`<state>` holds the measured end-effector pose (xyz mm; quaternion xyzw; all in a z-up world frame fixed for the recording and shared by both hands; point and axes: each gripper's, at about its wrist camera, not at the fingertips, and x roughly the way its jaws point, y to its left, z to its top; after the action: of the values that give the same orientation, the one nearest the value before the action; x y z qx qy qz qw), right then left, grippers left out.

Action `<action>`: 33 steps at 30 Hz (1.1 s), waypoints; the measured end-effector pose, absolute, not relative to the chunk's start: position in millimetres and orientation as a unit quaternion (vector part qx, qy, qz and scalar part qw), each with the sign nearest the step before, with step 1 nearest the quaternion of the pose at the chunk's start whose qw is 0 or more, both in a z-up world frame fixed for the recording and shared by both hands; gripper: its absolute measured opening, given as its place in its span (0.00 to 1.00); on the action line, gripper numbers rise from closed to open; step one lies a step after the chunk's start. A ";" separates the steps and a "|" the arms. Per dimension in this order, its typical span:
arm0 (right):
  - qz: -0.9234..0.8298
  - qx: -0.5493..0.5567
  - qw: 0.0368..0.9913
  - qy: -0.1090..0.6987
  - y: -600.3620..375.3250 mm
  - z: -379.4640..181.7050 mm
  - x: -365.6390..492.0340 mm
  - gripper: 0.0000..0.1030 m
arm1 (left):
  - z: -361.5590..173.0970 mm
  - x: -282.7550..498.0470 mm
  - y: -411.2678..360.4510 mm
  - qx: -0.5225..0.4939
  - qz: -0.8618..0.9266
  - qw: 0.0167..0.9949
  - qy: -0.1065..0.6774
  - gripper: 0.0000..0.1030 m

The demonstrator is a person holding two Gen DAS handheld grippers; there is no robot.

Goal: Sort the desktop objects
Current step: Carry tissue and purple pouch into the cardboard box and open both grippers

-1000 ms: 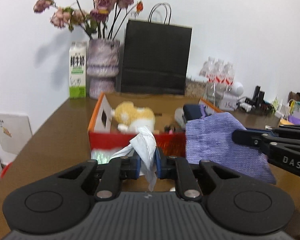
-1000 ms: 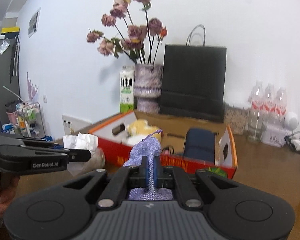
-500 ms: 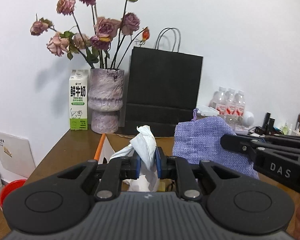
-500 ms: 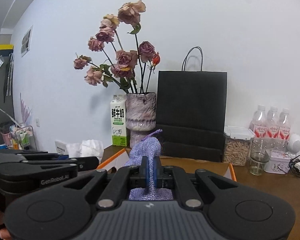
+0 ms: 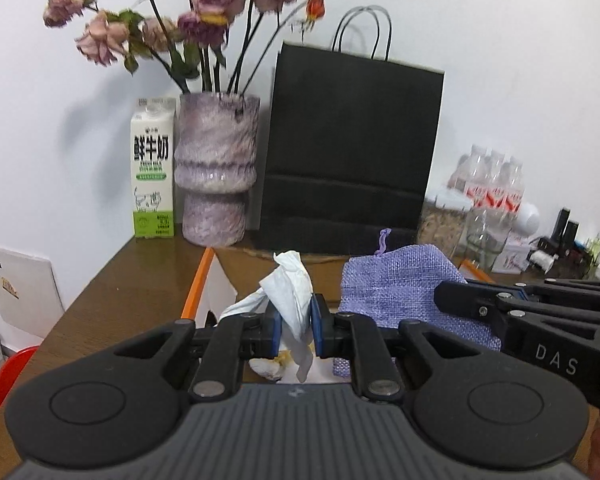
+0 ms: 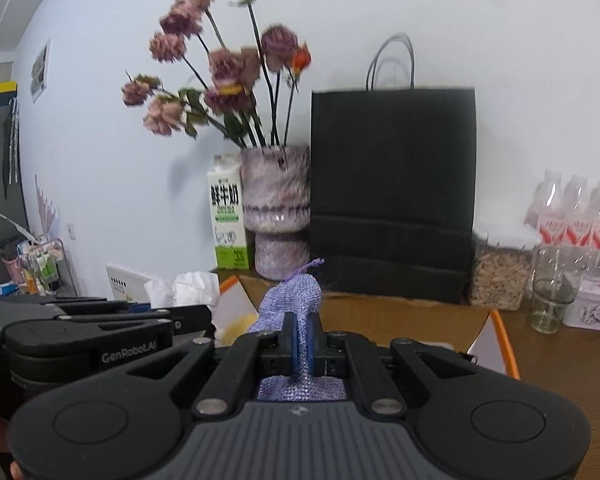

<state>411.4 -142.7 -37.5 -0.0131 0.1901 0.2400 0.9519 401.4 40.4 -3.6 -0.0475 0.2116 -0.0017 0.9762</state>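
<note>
L gripper (image 5: 292, 330): blue pads pinched on a crumpled white paper tissue (image 5: 290, 300), which sticks up above the jaws and trails below them.

R gripper (image 6: 300, 338): jaws pressed together on a lilac woven drawstring pouch (image 6: 294, 298); pouch top bulges above the pads, rest hangs under. In L view the same pouch (image 5: 396, 292) sits just right of the tissue, R gripper's black fingers coming in from the right edge.

I'm holding both items above the open cardboard box w/ orange rim (image 5: 198, 288), near its front. Something yellow-and-white shows inside the box under the tissue; can't tell what.

Brown wooden desk (image 5: 112, 300), back edge against the wall, L to R: white-and-green milk carton (image 5: 153, 168), mottled purple vase (image 5: 216, 172) w/ dried pink roses, black paper carrier bag w/ handles (image 5: 350, 156) right behind the box. Back-right corner: clear lidded jar of grain (image 6: 498, 272), empty glass (image 6: 552, 298), pack of water bottles (image 6: 572, 216).
</note>
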 end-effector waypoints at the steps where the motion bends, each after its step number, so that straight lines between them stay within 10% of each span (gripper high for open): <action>1: 0.241 -0.014 0.950 0.196 -142.3 -41.2 415.6 0.04 | -6.3 405.0 41.4 -0.046 -0.001 0.975 0.217 0.15; 15: 0.225 -0.036 0.944 0.241 -142.3 -73.1 441.4 0.08 | -33.1 424.3 41.8 -0.004 0.002 0.966 0.259 0.18; 18: 0.217 -0.041 0.945 0.241 -143.3 -73.8 440.4 0.15 | -33.1 422.0 39.4 0.014 0.010 0.967 0.253 0.36; 24: 0.197 -0.061 0.953 0.221 -145.7 -69.3 433.4 0.70 | -28.6 415.1 34.3 0.045 0.035 0.972 0.228 0.92; 33: 0.178 -0.078 0.959 0.205 -150.2 -64.1 427.0 1.00 | -20.1 408.8 36.4 0.044 0.050 0.976 0.208 1.00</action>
<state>427.0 -150.2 -64.1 -0.0777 0.2050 0.1779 0.9593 408.8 36.4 -20.1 0.0437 0.2077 0.0501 0.9759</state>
